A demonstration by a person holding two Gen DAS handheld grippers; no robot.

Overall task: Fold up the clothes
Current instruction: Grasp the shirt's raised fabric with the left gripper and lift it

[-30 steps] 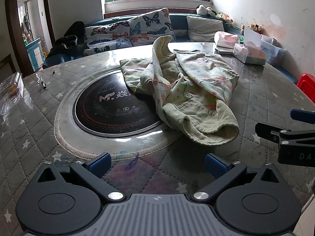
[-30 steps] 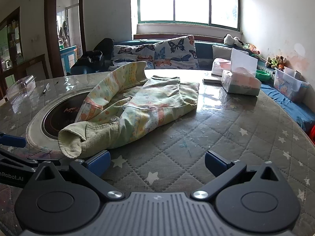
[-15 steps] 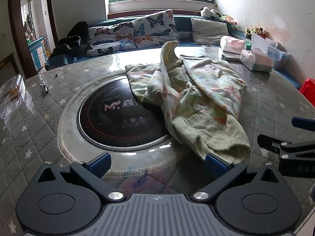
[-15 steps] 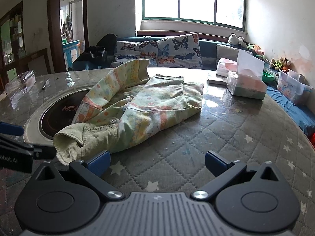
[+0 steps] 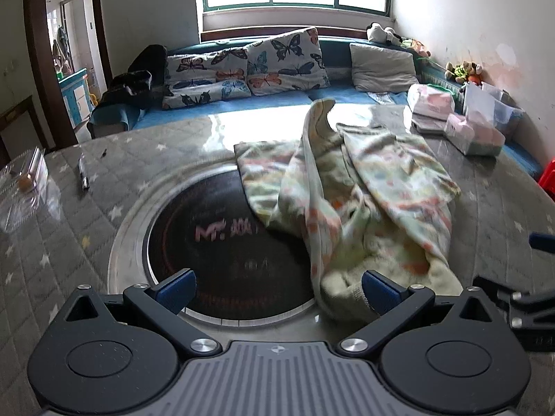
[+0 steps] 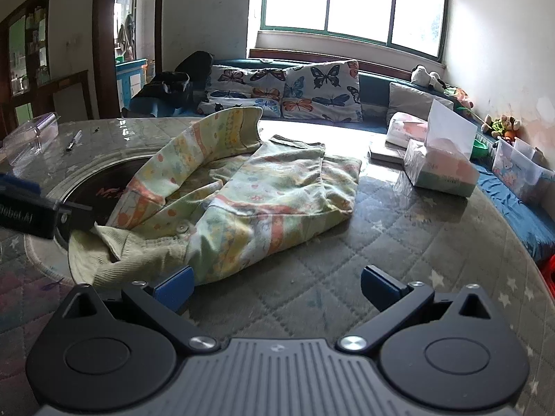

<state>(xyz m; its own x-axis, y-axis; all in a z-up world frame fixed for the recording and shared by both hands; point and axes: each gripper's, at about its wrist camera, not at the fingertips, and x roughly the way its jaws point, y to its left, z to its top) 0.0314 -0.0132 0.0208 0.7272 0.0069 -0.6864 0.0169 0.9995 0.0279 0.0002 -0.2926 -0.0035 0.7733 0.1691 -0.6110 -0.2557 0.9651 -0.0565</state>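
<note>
— Two claws, both spread wide?

— Yes. The left claw [image 5: 275, 286] has its blue pads far apart at the bottom of its own view; the right-hand pad [image 5: 378, 293] sits against the ribbed hem of the garment [image 5: 364, 187], the other pad hangs over the dark round plate [image 5: 222, 242]. Nothing is pinched.

— And the other one?

— The right claw [image 6: 275, 282] is just as wide. Its left pad [image 6: 175, 284] touches the near edge of the garment [image 6: 242, 201], lower left of centre; its right pad is over bare worktop [image 6: 399, 242]. It grips nothing either.

— What is the cloth like?

— Soft, pale green with orange, yellow and blue print — crumpled, not flat. A sleeve or flap stands up in a ridge at centre frame, a ribbed knit band lies nearest the claws, and one button shows in the right wrist view. It lies partly over the glossy black plate, which is set in a pale ring in the middle of the worktop.

— The surface itself?

— Grey quilted pattern with small stars, under a shiny clear layer.

— Any containers?

— A tissue box [image 6: 438, 170] at right with a white sheet standing out of it, a clear plastic box [image 6: 31, 137] at the left edge, contents unclear, and a pen [image 6: 74, 141] beside that.
</note>
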